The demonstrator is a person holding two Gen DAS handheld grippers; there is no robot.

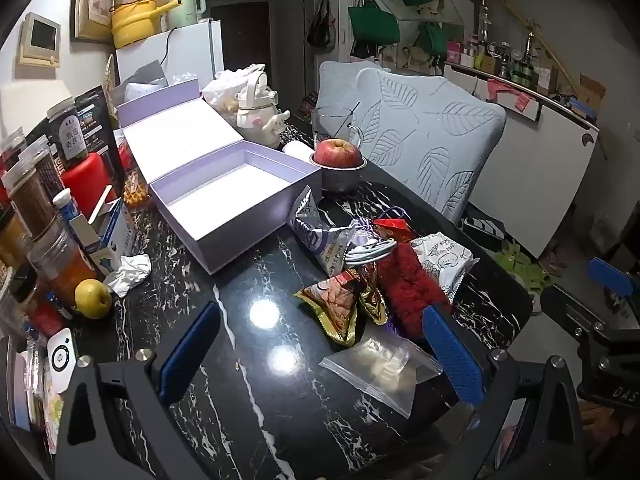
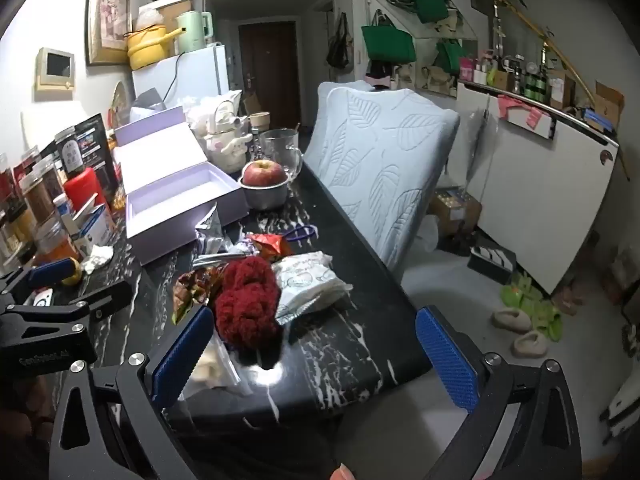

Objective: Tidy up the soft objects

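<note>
An open lilac box [image 1: 236, 196] [image 2: 180, 200] sits empty on the black marble table [image 1: 248, 412]. To its right lies a pile of soft things: a fuzzy red knit piece [image 1: 404, 288] [image 2: 248, 300], a purple snack bag [image 1: 320, 236], a gold snack bag [image 1: 340, 308], a white patterned packet [image 1: 444, 260] [image 2: 308, 280], a coiled white cable [image 1: 368, 250] and a clear zip bag [image 1: 380, 364] [image 2: 212, 368]. My left gripper [image 1: 320, 356] hangs open over the table in front of the pile. My right gripper [image 2: 316, 356] is open near the table's corner, with nothing between its fingers.
A red apple in a metal bowl [image 1: 338, 162] and a glass mug [image 1: 340, 124] stand behind the box. Jars, bottles and a yellow fruit [image 1: 93, 299] crowd the left edge. A leaf-patterned cushion [image 1: 424, 136] leans beside the table. Slippers [image 2: 528, 320] lie on the floor.
</note>
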